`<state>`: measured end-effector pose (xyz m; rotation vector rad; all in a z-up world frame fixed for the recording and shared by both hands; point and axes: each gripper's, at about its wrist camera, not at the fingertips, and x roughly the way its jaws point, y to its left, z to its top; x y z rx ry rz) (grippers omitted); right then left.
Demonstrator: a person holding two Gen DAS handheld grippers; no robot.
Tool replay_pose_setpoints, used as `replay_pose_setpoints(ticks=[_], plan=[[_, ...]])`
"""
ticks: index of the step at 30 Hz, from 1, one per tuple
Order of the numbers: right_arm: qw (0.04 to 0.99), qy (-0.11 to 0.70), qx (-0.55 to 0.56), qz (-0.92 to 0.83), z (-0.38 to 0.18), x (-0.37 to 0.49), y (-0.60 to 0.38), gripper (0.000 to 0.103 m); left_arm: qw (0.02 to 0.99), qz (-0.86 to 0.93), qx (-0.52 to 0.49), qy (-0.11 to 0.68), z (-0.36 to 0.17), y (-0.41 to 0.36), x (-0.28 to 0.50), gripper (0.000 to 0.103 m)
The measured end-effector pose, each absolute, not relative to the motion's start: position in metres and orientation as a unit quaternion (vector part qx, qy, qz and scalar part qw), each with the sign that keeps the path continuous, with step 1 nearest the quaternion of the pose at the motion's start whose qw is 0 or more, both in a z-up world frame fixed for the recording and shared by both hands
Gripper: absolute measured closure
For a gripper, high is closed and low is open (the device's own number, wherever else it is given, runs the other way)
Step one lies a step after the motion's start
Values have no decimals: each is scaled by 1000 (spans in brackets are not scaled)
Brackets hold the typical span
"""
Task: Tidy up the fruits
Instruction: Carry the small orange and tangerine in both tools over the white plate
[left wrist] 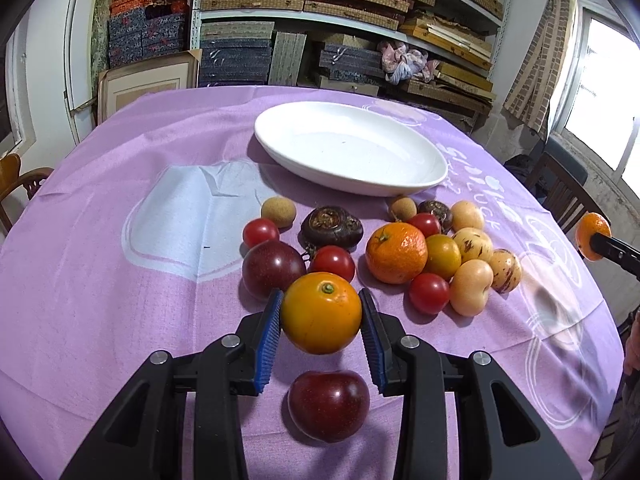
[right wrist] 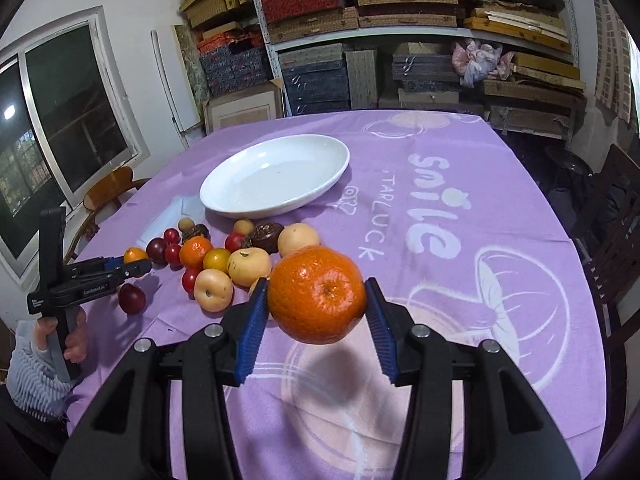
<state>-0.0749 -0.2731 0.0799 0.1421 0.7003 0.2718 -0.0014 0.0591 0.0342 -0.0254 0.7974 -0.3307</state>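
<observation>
My left gripper (left wrist: 321, 312) is shut on a smooth yellow-orange fruit (left wrist: 321, 313) and holds it above the purple cloth, over a dark red plum (left wrist: 328, 405). My right gripper (right wrist: 317, 294) is shut on a rough orange tangerine (right wrist: 317, 294), lifted above the cloth; it also shows at the right edge of the left wrist view (left wrist: 592, 236). A white oval plate (left wrist: 352, 148) stands empty beyond the fruit pile, also in the right wrist view (right wrist: 276, 176). Another tangerine (left wrist: 396, 253), red tomatoes (left wrist: 332, 263), pale yellow fruits (left wrist: 471, 287) and a dark plum (left wrist: 273, 268) lie in the pile.
A purple tablecloth (right wrist: 440, 208) covers the round table. Shelves of stacked boxes (left wrist: 304, 12) stand behind it. Wooden chairs stand at the left (left wrist: 24, 184) and the right (left wrist: 568, 192). A window (right wrist: 60, 120) is at the left.
</observation>
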Motion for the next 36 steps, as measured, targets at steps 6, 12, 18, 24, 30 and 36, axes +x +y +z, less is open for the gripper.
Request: replay_pose_setpoints(ticks=[6,12,18,24,30,36], plan=[[928,340,38,148,94,-51,-253,56,901,-165,-16,402,56,59,17,65],[933,318,15,168,123,14,-218,56,908,-168,13,385,95,36,68,65],[921,355,-4,160,95,101,-181,56,895,-155,29,417,72,-1,139,65],[903,400,-12,154,54,154,-164,56,878,-144,28,456,39,-9,178,65],[891,426,-35,154,32,179,-150,56,870,-143,34,470,26,-13,197,65],[882,444,-44,154,25,191,-149,56,867,-143,29,476,27,-11,204,64]])
